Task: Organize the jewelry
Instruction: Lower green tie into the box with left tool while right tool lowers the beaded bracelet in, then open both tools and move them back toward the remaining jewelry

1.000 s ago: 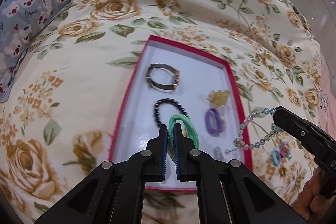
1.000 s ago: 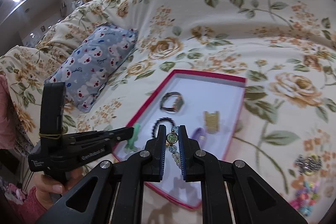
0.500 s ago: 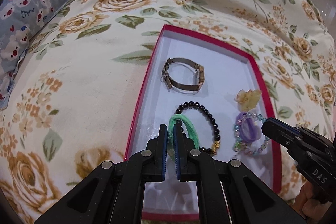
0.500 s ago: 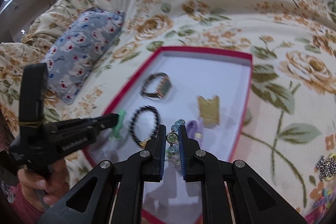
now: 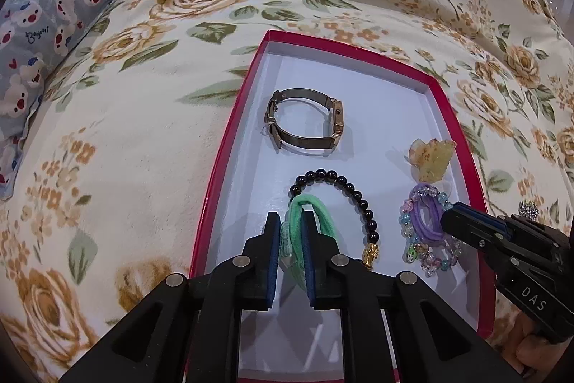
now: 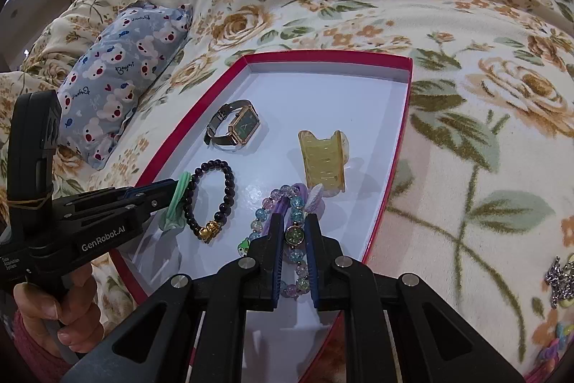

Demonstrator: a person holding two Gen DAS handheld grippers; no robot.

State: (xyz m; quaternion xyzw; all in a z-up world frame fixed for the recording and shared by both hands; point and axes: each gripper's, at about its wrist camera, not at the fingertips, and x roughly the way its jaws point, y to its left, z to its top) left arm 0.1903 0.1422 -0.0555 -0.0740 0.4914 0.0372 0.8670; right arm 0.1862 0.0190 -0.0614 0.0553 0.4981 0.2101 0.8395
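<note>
- Inside the red tray (image 5: 229, 146), beside the black bead bracelet (image 5: 344, 192): left gripper (image 5: 291, 232) fingers, just opening, around green hair tie (image 5: 312, 214).
- Right gripper (image 6: 293, 232) fingers clamp pastel bead bracelet (image 6: 296, 203).

Near half of the tray crowded, far end open

The red-rimmed shallow white tray (image 6: 324, 54) on the cream rose-print bedspread (image 5: 150, 139) is bare along its far end, beyond the gold mesh-band wristwatch (image 5: 305, 122) and yellow translucent claw clip (image 6: 323, 160). Nearer, a black bead bracelet with a gold charm (image 5: 344, 200) lies between the 2 grippers, leaving only narrow gaps. A blue bear-print pillow (image 6: 122, 74) blocks the left side; the bedspread to the right lies mostly open.
</note>
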